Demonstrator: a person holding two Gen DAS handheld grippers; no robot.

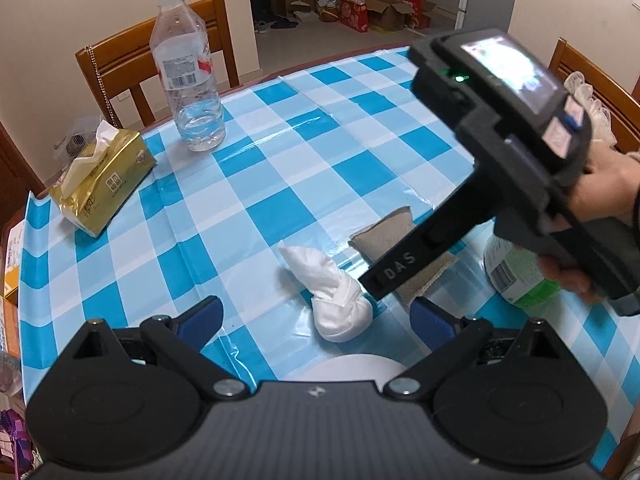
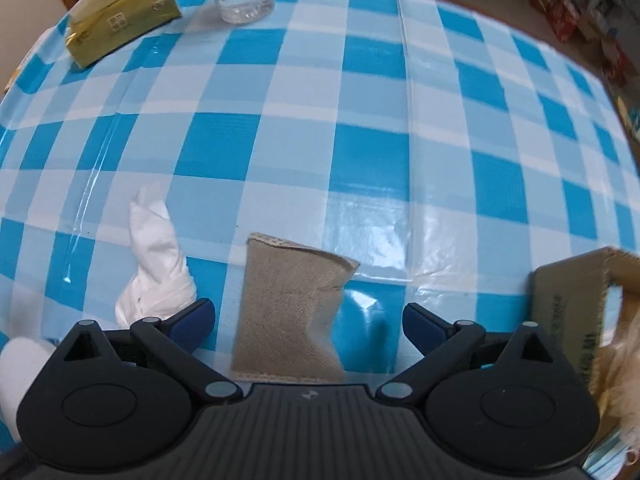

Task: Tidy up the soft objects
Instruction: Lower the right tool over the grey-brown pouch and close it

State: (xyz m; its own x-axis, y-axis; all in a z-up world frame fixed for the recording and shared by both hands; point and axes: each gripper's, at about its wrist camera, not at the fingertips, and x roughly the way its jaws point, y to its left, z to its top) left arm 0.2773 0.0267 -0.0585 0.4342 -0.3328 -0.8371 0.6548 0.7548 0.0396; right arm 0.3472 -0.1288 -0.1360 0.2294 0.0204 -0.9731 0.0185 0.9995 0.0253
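Observation:
A knotted white cloth bundle (image 1: 332, 294) lies on the blue checked tablecloth, between the open fingers of my left gripper (image 1: 316, 320). A flat beige fabric pouch (image 1: 394, 240) lies just right of it, partly covered by the right gripper's black body (image 1: 520, 152). In the right wrist view the beige pouch (image 2: 288, 304) lies between the open fingers of my right gripper (image 2: 308, 320), and the white bundle (image 2: 158, 264) is to its left. A cardboard box (image 2: 568, 312) with something fluffy and pale inside stands at the right edge.
A clear water bottle (image 1: 188, 72) and a gold tissue pack (image 1: 100, 184) stand at the far left of the table (image 1: 280, 168). A green-labelled bottle (image 1: 516, 276) lies at the right. Wooden chairs (image 1: 120, 68) stand behind the table. A white round object (image 1: 352, 368) sits under my left gripper.

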